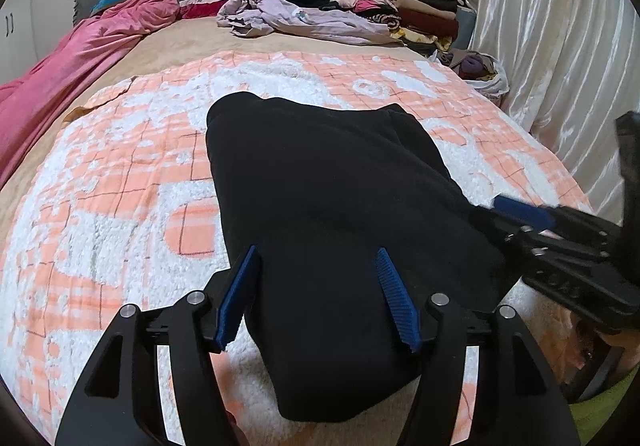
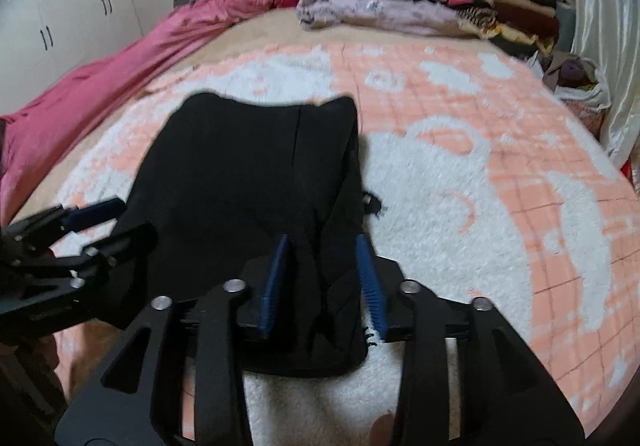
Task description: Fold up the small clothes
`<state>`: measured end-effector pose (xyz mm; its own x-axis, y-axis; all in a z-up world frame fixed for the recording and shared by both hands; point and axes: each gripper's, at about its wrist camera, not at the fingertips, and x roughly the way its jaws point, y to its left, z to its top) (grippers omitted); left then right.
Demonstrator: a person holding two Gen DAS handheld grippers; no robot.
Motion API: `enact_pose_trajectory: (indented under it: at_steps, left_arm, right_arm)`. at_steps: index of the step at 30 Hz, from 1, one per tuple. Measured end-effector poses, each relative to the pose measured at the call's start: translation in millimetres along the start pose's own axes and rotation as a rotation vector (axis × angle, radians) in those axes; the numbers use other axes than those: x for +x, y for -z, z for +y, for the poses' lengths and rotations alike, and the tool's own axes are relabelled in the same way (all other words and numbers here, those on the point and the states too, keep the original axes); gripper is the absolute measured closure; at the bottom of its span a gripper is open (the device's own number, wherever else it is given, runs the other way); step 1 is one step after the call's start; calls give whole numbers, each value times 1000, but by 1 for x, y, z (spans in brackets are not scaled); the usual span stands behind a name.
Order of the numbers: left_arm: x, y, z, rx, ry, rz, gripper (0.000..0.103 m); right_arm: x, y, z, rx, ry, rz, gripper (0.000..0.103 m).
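**Black garment mid-fold on bed**

Left wrist view: left gripper (image 1: 318, 296) jaws parted, straddling the black garment (image 1: 320, 186) near its near edge, not pinching. Advise matching edges squarely before pressing flat.

Right wrist view: right gripper (image 2: 322, 282) jaws apart over the garment's right edge. Peach-and-white blanket (image 2: 500, 150) covers the bed; folded clothes stack (image 2: 500, 2) behind.

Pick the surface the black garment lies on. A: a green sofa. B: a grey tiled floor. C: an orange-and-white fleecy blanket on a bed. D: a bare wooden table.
C: the black garment lies spread on the orange-and-white blanket covering the bed, in both wrist views.
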<state>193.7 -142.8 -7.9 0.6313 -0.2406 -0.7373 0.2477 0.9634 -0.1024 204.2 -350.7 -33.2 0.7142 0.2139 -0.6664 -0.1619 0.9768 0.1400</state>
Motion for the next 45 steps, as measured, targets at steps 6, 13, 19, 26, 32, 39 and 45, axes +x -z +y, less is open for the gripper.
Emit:
enact_pose_trajectory:
  at_steps: [6,13,19,26,32,39,45]
  left_arm:
    - [-7,4,6,-34,10,4,42]
    - [-33,16,7,-22,3,-36,25]
    - [-58,28,10,-6,-19,-71,7]
    - [-87,51,18,-4,-51,-106,5]
    - [-100,79,31,-24,-76,-94,4]
    - [-110,113,51,-68,-97,-57,4]
    - [-95,130,59,-107,-78,4,4]
  right_arm:
    - [-37,13,1,3,7,-115,32]
    - [-76,31,7,-4,3,-252,13]
    - [-91,44,15,-29,-1,-299,9]
    - [-103,64,21,-16,14,-315,9]
    - [-106,81,25,4,20,-271,9]
    - [-104,104,29,33,-1,-158,9]
    - [-86,111,30,45,67,-65,9]
